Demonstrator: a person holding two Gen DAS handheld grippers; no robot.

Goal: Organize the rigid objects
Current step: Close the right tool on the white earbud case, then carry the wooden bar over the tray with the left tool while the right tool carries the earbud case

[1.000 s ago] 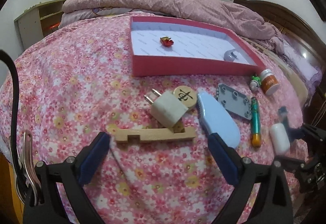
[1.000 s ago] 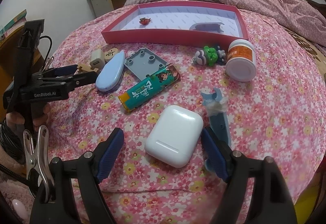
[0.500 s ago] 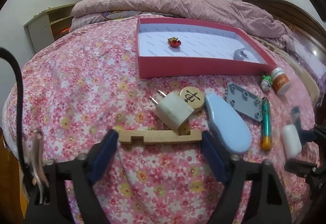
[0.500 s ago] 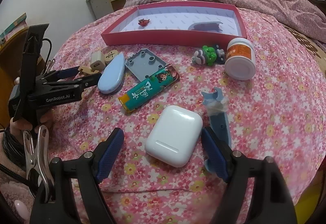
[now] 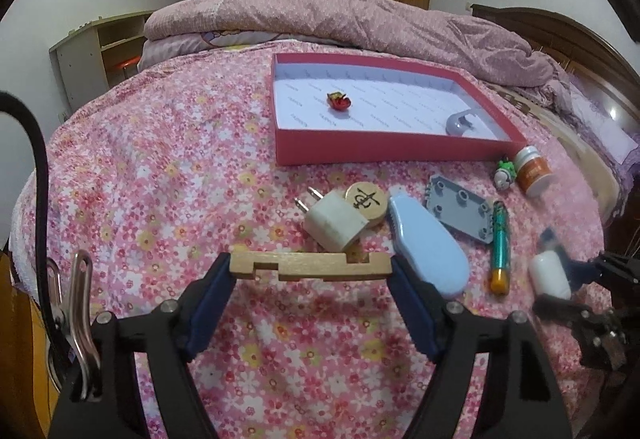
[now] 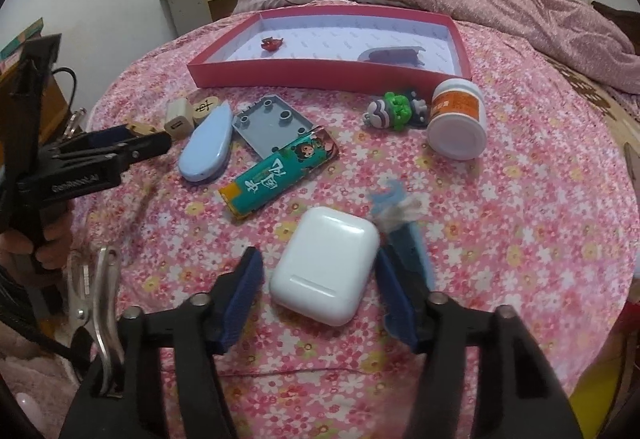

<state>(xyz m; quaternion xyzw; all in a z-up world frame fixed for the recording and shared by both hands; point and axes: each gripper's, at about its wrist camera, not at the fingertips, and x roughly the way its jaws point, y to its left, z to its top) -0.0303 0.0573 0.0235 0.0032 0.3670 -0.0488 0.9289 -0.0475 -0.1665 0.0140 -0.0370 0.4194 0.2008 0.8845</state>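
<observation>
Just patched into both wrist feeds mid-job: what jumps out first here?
The left gripper brackets the notched wooden block end to end on the flowered bedspread, fingers at both ends. The right gripper straddles the white earbud case, with a gap at its left finger. Beyond them sits the red tray, holding only a small red trinket and a grey piece.

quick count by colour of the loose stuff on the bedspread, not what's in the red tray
wooden: 2 (notched block, disc)
white: 3 (plug, earbud case, bottle)
blue: 2 (oval case, small tool)
grey: 1 (plate)
teal: 1 (pack)
green: 1 (figure)
total: 10
</observation>
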